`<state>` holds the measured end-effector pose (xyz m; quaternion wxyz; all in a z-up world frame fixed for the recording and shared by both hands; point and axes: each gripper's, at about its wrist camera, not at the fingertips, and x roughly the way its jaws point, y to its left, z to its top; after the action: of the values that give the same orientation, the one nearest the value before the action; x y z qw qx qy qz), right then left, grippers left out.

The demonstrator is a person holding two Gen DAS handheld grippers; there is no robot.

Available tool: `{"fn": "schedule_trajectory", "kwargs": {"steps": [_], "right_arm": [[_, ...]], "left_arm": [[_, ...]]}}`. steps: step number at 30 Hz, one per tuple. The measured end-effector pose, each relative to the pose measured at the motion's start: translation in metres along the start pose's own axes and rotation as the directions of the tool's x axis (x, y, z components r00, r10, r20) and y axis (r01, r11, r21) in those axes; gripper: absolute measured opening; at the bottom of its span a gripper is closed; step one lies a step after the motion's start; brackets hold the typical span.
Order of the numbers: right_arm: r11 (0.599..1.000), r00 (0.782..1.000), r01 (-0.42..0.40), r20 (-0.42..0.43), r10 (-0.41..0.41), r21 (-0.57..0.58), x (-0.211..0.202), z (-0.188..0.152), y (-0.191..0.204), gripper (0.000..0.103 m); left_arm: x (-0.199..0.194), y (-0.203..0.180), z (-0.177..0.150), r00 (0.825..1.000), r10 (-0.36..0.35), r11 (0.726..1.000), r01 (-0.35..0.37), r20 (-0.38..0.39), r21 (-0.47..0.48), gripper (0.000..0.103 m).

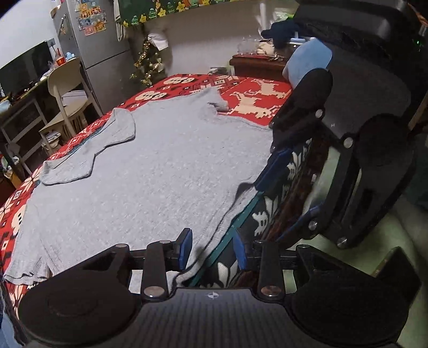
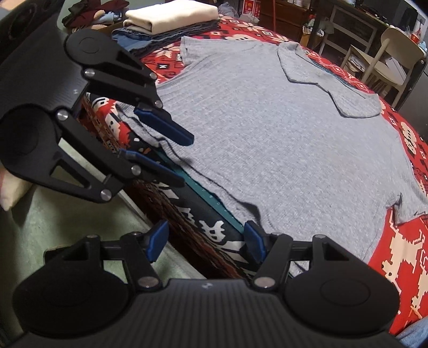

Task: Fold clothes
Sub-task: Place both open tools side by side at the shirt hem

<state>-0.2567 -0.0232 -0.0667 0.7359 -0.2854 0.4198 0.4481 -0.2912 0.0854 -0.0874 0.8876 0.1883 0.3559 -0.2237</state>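
Shirt [image 1: 149,171] count is one: a single grey short-sleeved piece lies flat on the bed, its far sleeve folded in over the body, its near hem hanging just past the bed's edge. Grippers number two, each with two blue-padded fingers.

In the left wrist view the left gripper [image 1: 212,249] hovers at the hem, jaws spread; one pad is over the grey cloth, the other is beyond the edge, and the hem runs up between them. The right gripper [image 1: 291,192] shows just to the right of those jaws, also at the hem, its fingers apart with nothing between them.

In the right wrist view the right gripper [image 2: 207,242] has its jaws spread wide across the bed's edge, one pad by the hem and the other out over the floor. The left gripper [image 2: 174,158] sits ahead of those jaws and to the left, jaws parted, upper finger over the cloth.

Beneath the shirt is a red blanket [image 1: 251,93] with cream and black patterns, and a teal strip [image 2: 208,198] runs along the bed's edge. Far beyond the jaws, one stack of folded clothes [image 2: 171,18] rests on the bed. Around it stand one pale chair [image 1: 67,91], one grey fridge [image 1: 88,40] with stickers, one small decorated tree [image 1: 145,61] and a dark desk [image 1: 18,107].
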Motion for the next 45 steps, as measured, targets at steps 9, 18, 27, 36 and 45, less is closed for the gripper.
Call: {"fn": "schedule_trajectory", "kwargs": {"steps": [9,18,27,36,45], "right_arm": [[0.996,0.997,0.075,0.006,-0.074,-0.048,0.0,-0.001,0.002,0.066],[0.985,0.988,0.15,0.041,-0.147,-0.089,0.0,-0.004,-0.002,0.066],[0.979,0.981,0.191,0.059,-0.187,-0.072,0.007,0.003,-0.011,0.052],[0.975,0.977,0.207,0.077,-0.201,-0.077,0.015,0.006,-0.011,0.046],[0.973,0.974,0.217,0.084,-0.211,-0.073,0.015,0.009,-0.01,0.008]], "left_arm": [[-0.001,0.002,-0.008,0.998,0.071,0.997,-0.071,0.0,0.024,0.033],[-0.002,0.0,-0.014,0.996,0.093,0.993,-0.094,0.009,0.066,0.033],[0.005,0.0,-0.014,0.994,0.113,0.99,-0.113,0.006,0.087,0.029],[0.009,-0.004,-0.015,0.992,0.123,0.986,-0.123,0.002,0.114,0.028],[0.01,-0.005,-0.013,0.992,0.127,0.984,-0.127,0.003,0.124,0.028]]}}
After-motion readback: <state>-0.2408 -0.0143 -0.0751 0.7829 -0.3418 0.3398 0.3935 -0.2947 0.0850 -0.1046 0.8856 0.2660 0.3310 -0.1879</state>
